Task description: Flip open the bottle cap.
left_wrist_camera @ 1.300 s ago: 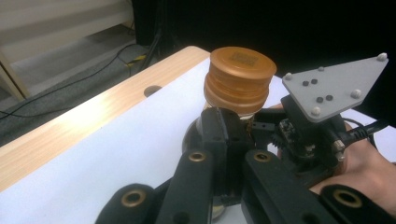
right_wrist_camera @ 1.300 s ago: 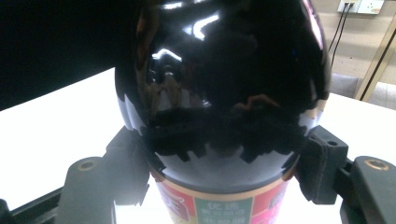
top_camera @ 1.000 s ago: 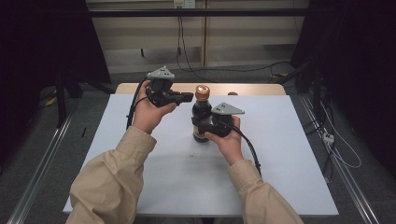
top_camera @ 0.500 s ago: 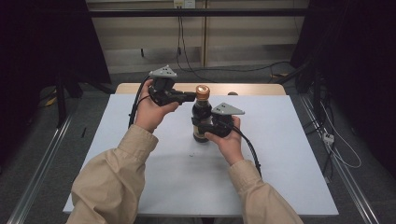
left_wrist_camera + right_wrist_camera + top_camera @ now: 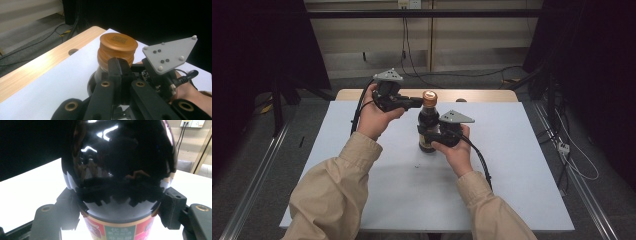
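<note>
**Bottle braced, cap pinched, ready to twist**

Nearest me, my right gripper (image 5: 432,136) is clamped across the body of the dark bottle (image 5: 428,131), one pad on each side just above the coloured label (image 5: 117,230), so the glass sits squarely between the jaws and fills the space ahead of them. The bottle stands upright on the white table (image 5: 522,165), its long axis running straight up from this grip.

Above and just beyond that hold, my left gripper (image 5: 418,102) comes in level from the left, its jaws drawn in tight on the copper cap (image 5: 117,50). In the left gripper view the cap sits directly ahead of the tips, with one black pad pressed against its ribbed side. The cap's axis stands at right angles to the left jaws, so I judge that a roll of that wrist would unscrew it while the right hand steadies the base.

The glass is too dark for me to tell what the bottle contains. The cap is on.
</note>
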`<action>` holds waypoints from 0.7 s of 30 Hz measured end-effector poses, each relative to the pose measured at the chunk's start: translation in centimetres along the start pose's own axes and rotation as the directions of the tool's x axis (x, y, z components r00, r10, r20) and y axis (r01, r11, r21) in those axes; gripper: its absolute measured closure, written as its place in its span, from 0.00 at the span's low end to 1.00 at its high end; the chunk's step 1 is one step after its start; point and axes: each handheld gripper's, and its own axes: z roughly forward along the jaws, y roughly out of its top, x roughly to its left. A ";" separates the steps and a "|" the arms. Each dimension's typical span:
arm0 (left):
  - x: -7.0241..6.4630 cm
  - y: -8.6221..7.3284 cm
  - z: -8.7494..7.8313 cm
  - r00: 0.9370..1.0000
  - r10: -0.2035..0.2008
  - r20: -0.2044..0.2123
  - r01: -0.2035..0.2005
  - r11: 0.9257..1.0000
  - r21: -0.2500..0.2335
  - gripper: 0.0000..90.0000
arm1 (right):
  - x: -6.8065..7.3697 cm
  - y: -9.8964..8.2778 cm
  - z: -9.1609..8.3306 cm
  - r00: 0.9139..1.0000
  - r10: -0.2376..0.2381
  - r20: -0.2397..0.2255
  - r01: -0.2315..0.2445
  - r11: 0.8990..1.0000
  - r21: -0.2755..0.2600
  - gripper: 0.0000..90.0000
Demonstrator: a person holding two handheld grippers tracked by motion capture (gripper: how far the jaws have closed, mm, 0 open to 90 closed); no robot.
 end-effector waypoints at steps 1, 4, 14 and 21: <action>-0.1 0.0 0.0 1.000 -0.004 0.002 0.004 1.000 -0.002 1.00 | 0.0 0.0 0.0 1.000 -0.001 0.000 0.001 1.000 0.000 0.34; -0.1 0.2 0.1 1.000 -0.002 -0.003 0.002 1.000 -0.002 1.00 | 0.0 0.0 0.0 1.000 0.002 0.000 -0.002 1.000 -0.001 0.34; -0.2 0.4 0.0 1.000 -0.007 -0.005 0.008 1.000 0.001 1.00 | 0.0 0.0 0.0 1.000 0.000 0.001 0.000 1.000 -0.001 0.34; -0.3 0.6 0.1 1.000 -0.011 -0.009 0.011 1.000 -0.001 1.00 | 0.0 0.0 0.0 1.000 0.001 0.000 -0.001 1.000 0.000 0.34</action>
